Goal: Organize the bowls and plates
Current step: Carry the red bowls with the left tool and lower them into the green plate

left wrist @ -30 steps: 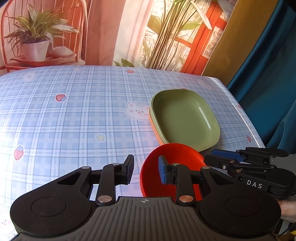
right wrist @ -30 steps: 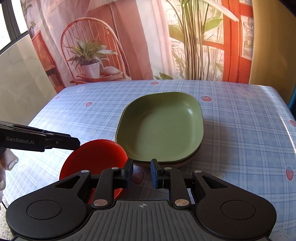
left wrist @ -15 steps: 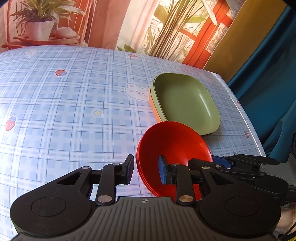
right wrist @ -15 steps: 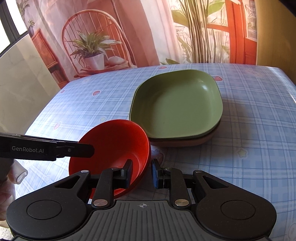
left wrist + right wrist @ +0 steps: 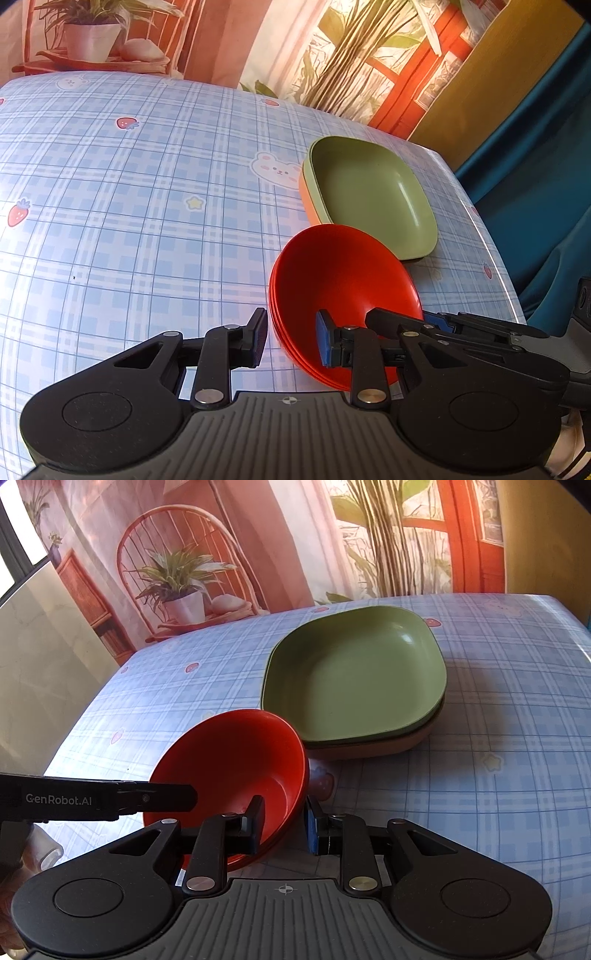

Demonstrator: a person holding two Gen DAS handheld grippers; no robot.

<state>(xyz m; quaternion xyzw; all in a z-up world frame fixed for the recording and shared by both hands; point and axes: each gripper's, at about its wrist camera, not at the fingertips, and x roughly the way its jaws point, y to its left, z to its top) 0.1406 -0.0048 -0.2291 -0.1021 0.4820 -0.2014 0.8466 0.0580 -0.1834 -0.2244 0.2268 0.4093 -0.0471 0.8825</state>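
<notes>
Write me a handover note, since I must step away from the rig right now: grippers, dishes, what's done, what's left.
Left gripper: fingers clamped on the near-left rim of the red bowls.
Right gripper: fingers clamped on the opposite rim.
The nested, tilted red bowls are low over the table, just in front of the plates; contact with the cloth cannot be told.
Done: green plate stacked on tan plate; bowls nested.
Left: probably set the bowls down level beside the plates, then release both grippers.
</notes>
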